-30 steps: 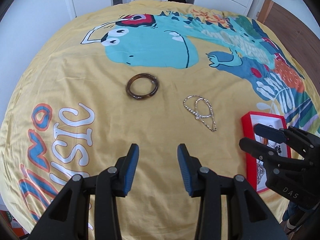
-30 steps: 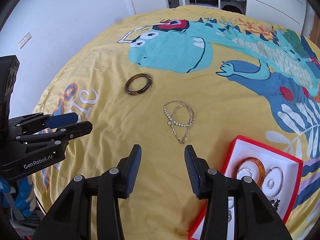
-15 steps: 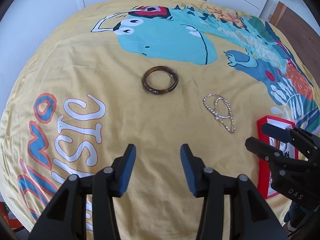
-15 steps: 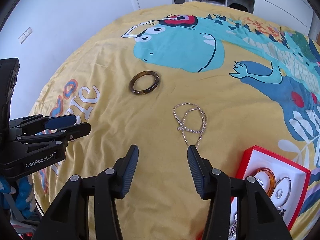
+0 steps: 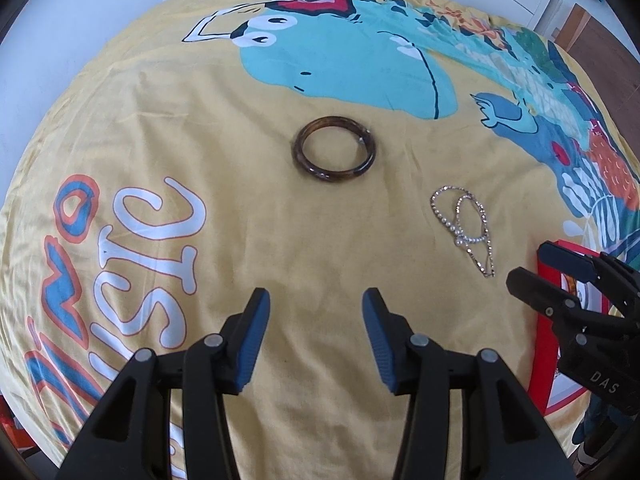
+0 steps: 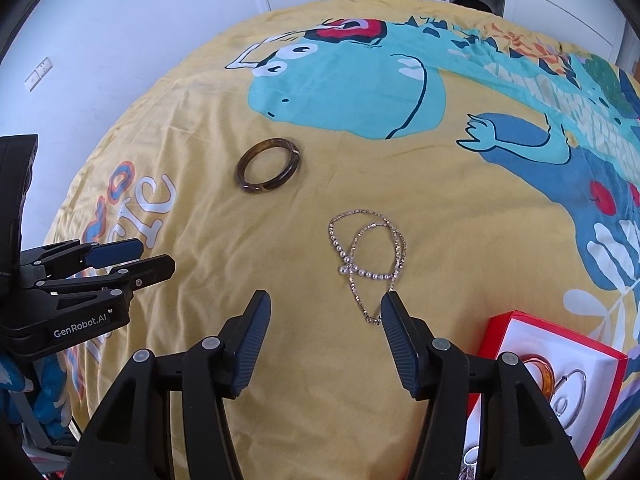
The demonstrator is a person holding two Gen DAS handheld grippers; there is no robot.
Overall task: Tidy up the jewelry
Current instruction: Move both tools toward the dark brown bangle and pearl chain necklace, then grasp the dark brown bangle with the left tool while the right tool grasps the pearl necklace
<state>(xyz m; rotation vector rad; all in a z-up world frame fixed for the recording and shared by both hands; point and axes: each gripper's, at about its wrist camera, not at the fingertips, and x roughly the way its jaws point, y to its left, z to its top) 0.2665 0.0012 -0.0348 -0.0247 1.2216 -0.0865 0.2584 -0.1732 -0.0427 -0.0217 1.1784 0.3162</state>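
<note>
Jewelry lies in two places: some pieces already sit in the red-rimmed box [image 6: 612, 364], and two are loose on the yellow dinosaur duvet [image 6: 460, 248]. Inside the box I can make out an amber bangle [image 6: 540, 364] and thin metal hoops [image 6: 572, 396]; the rest of its contents are hidden behind the right gripper's frame.

Taking the box as landmark, the pearl-and-chain necklace [image 6: 366, 256] lies near it, on the side toward the middle of the bed, loosely looped and doubled over itself. The tortoiseshell bangle [image 5: 335, 154] lies flat well beyond the necklace, farther from the box and close to the dinosaur's turquoise snout.

The right gripper [image 6: 324, 320] hovers above the duvet with its fingers spread wide and nothing between them; the necklace's tail end sits just ahead of its right fingertip. The left gripper [image 5: 316, 316] is likewise wide open and empty, pointed roughly at the tortoiseshell bangle, which is some way ahead of it.

Judging from this, the step in hand is the approach to the loose pieces, with neither yet picked up. The next move likely calls for lowering the right gripper over a bunched part of the necklace, since a thin chain on soft fabric is easy to miss or to pinch together with the cloth. The bangle would want a grasp across its rim.
</note>
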